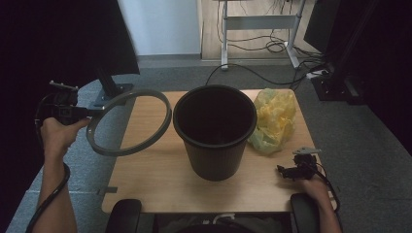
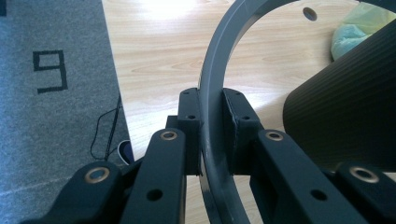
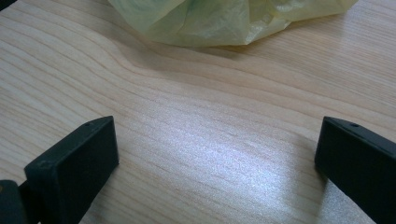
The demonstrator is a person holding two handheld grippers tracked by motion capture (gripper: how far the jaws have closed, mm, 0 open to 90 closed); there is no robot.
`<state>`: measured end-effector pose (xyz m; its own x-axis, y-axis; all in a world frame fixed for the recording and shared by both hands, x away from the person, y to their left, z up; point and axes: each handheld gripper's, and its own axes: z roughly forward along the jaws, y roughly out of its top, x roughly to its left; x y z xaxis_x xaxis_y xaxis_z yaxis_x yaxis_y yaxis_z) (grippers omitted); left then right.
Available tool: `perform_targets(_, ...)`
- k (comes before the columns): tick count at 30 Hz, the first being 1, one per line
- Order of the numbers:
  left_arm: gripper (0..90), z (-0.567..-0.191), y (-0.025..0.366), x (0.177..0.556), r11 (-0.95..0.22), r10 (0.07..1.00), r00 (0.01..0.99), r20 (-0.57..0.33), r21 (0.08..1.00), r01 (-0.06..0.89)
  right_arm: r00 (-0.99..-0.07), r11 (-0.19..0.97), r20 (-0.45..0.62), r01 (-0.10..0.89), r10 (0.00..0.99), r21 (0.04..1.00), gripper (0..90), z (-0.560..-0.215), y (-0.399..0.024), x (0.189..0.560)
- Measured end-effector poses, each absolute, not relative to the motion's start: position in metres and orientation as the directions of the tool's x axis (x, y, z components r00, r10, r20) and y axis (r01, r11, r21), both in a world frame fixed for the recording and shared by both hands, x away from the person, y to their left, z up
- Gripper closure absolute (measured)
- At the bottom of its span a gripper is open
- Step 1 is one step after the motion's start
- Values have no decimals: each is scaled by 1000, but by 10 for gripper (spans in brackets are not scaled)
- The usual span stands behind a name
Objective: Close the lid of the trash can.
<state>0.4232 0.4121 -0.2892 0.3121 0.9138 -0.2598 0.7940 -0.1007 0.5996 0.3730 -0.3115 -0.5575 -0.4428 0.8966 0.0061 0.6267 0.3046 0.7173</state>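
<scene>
A grey plastic ring (image 1: 129, 122) hangs tilted in the air over the table's left edge, left of a black waste bin (image 1: 214, 130) that stands upright mid-table. My left gripper (image 1: 92, 112) is shut on the ring's left rim; in the left gripper view the pads (image 2: 192, 112) clamp the grey ring (image 2: 215, 79) from both sides, with the bin's ribbed wall (image 2: 345, 121) to the right. A crumpled yellow plastic bag (image 1: 273, 119) lies right of the bin. My right gripper (image 1: 285, 172) rests low at the table's front right, open, with bare wood between its jaws and the bag (image 3: 224, 18) ahead.
The light wooden table (image 1: 155, 184) ends at grey carpet (image 1: 384, 160) on both sides. A desk frame with cables (image 1: 262, 29) stands behind, and a dark monitor stand (image 1: 109, 90) sits at the table's back left corner. Chair armrests (image 1: 124, 216) flank the front edge.
</scene>
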Motion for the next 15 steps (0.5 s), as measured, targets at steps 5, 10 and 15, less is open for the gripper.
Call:
perform_targets(5,785,-285,400,428,-121,911,330,-248,603,788,-443,305,6,627,897,717,0,-558,-312,373)
perform_targets(10,785,-284,387,434,-144,905,351,-241,603,785,-443,304,7,627,897,717,0,-558,-312,373)
perform_targets(15,785,-281,372,440,-168,900,371,-230,603,780,-443,304,6,627,897,717,0,-558,-312,373)
